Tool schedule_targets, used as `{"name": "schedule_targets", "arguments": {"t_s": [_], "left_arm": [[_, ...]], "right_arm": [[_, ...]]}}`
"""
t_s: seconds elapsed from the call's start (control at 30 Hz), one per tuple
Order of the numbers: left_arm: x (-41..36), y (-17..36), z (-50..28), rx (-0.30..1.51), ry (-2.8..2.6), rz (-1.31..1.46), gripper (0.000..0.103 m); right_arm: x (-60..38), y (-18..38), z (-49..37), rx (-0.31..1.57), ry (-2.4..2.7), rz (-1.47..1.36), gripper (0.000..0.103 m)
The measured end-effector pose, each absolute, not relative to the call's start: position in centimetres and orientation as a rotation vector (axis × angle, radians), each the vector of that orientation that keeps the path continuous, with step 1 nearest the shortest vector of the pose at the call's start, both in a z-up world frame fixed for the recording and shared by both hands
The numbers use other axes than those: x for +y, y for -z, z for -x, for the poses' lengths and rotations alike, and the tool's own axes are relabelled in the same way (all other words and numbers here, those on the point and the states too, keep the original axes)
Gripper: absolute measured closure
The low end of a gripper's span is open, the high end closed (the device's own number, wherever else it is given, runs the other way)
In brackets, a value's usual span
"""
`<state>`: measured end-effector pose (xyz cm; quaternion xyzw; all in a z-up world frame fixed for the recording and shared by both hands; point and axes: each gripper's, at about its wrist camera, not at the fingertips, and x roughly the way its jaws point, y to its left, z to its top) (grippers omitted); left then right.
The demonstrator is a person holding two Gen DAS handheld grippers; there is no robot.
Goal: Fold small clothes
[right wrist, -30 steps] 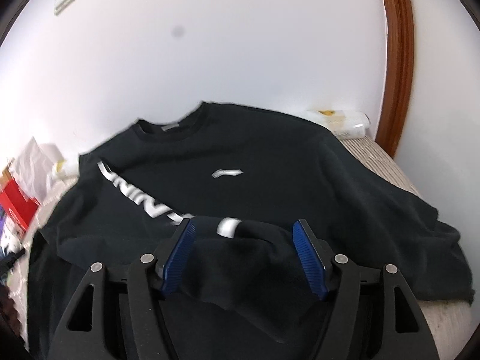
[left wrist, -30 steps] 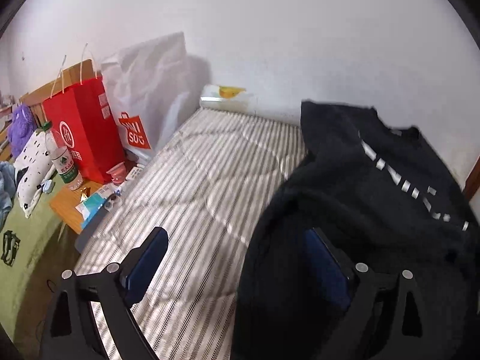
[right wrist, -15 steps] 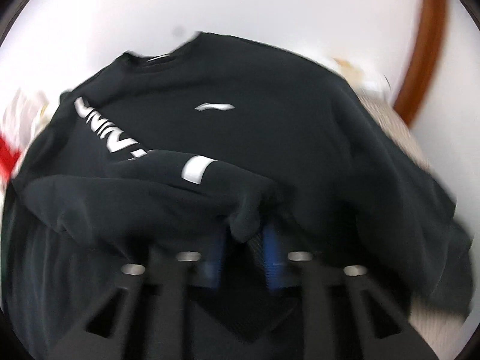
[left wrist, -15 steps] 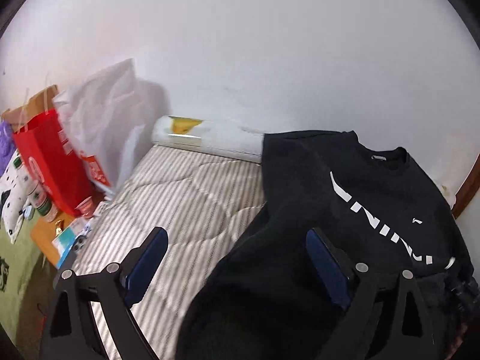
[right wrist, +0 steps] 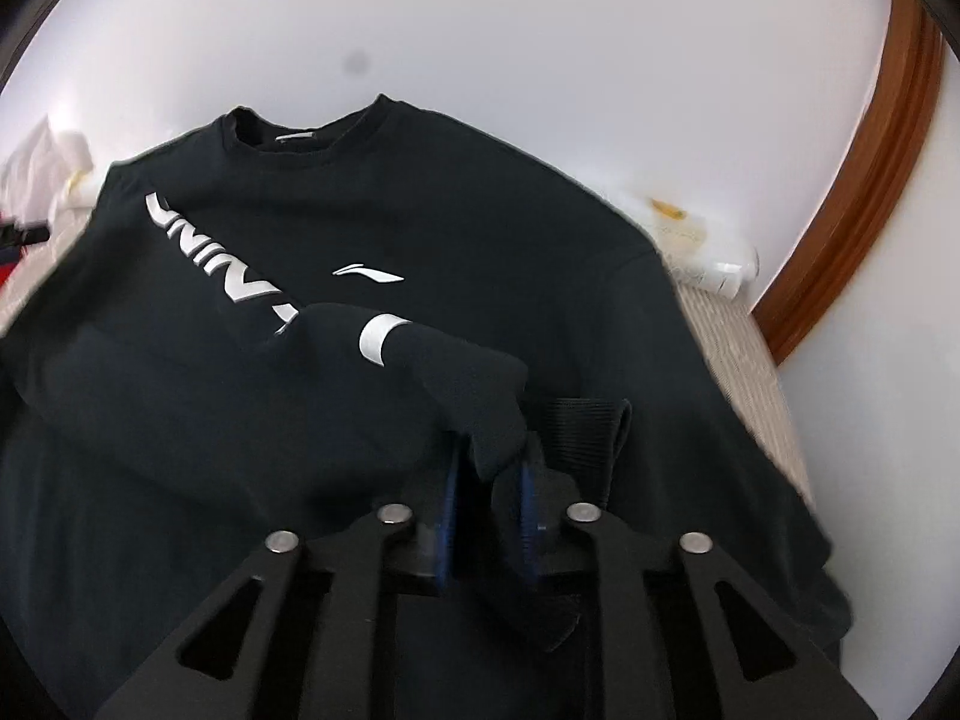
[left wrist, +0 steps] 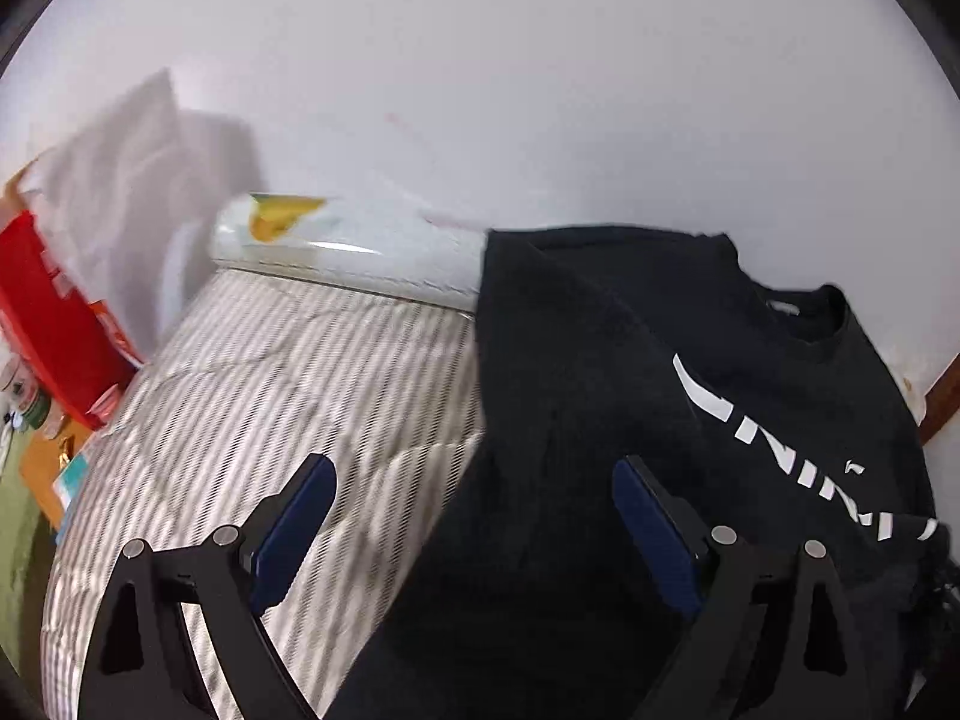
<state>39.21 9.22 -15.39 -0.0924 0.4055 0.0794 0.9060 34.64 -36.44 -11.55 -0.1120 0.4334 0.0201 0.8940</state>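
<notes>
A black sweatshirt [right wrist: 480, 210] with white lettering lies spread face up on the striped bed, collar toward the wall. One sleeve [right wrist: 456, 372] with a white band is folded across its chest. My right gripper [right wrist: 489, 456] has the cuff end of that sleeve between its blue pads; the jaws are opening but the fabric still fills the narrow gap. In the left wrist view the sweatshirt [left wrist: 660, 360] covers the right half. My left gripper [left wrist: 471, 474] stands wide open above its left edge, holding nothing.
The striped mattress [left wrist: 300, 390] lies bare to the left of the sweatshirt. A rolled white package [left wrist: 336, 240] lies along the wall. A red bag [left wrist: 42, 300] and a white plastic bag [left wrist: 120, 168] stand at the far left. A curved wooden frame [right wrist: 870, 180] stands at the right.
My right gripper closed on the sleeve cuff and its jaws now stand slightly wider than half a second ago. My left gripper swept across the bed toward the sweatshirt, still open.
</notes>
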Motion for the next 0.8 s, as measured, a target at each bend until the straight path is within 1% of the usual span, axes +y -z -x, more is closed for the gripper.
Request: {"name": "schedule_targets", "arguments": {"t_s": [0.03, 0.1, 0.17, 0.27, 0.3, 0.37, 0.4, 0.43, 0.47, 0.5, 0.53, 0.63, 0.8], "left_arm": [[9.1, 15.6, -39.7, 0.839, -0.167, 0.183, 0.010], [9.0, 16.1, -40.8, 0.854, -0.175, 0.175, 0.010], [8.7, 16.9, -42.3, 0.895, -0.163, 0.163, 0.011], [8.3, 18.3, -44.1, 0.942, -0.167, 0.149, 0.013], [8.3, 18.8, -44.5, 0.951, -0.155, 0.156, 0.019], [8.2, 19.0, -44.9, 0.941, -0.146, 0.158, 0.024], [7.9, 18.8, -44.9, 0.926, -0.130, 0.153, 0.038], [7.6, 18.7, -44.9, 0.916, -0.099, 0.155, 0.058], [7.3, 18.6, -44.9, 0.906, -0.073, 0.153, 0.065], [6.9, 18.4, -44.9, 0.891, -0.082, 0.136, 0.078], [6.6, 18.2, -44.8, 0.877, -0.078, 0.114, 0.089], [7.3, 17.5, -44.1, 0.838, -0.075, 0.108, 0.090], [10.4, 17.1, -43.8, 0.830, -0.083, 0.200, 0.091]], "right_arm": [[-36.6, 10.9, -34.3, 0.876, -0.053, 0.209, 0.059], [-37.0, 9.5, -34.0, 0.830, -0.085, 0.146, 0.045], [-37.0, 8.4, -34.1, 0.772, -0.090, 0.120, 0.044], [-36.0, 7.6, -35.6, 0.748, -0.108, 0.114, 0.044], [-35.8, 7.7, -36.3, 0.754, -0.118, 0.108, 0.044], [-35.0, 8.4, -37.8, 0.780, -0.112, 0.118, 0.044], [-34.8, 9.0, -38.5, 0.795, -0.102, 0.130, 0.044], [-34.6, 9.5, -38.8, 0.804, -0.096, 0.138, 0.044], [-34.4, 10.1, -39.3, 0.816, -0.089, 0.142, 0.044], [-34.3, 10.9, -39.8, 0.841, -0.086, 0.137, 0.044], [-34.1, 11.6, -40.0, 0.857, -0.089, 0.130, 0.044], [-34.1, 12.9, -40.3, 0.875, -0.097, 0.113, 0.044], [-34.7, 12.4, -39.5, 0.832, -0.143, 0.081, 0.044]]}}
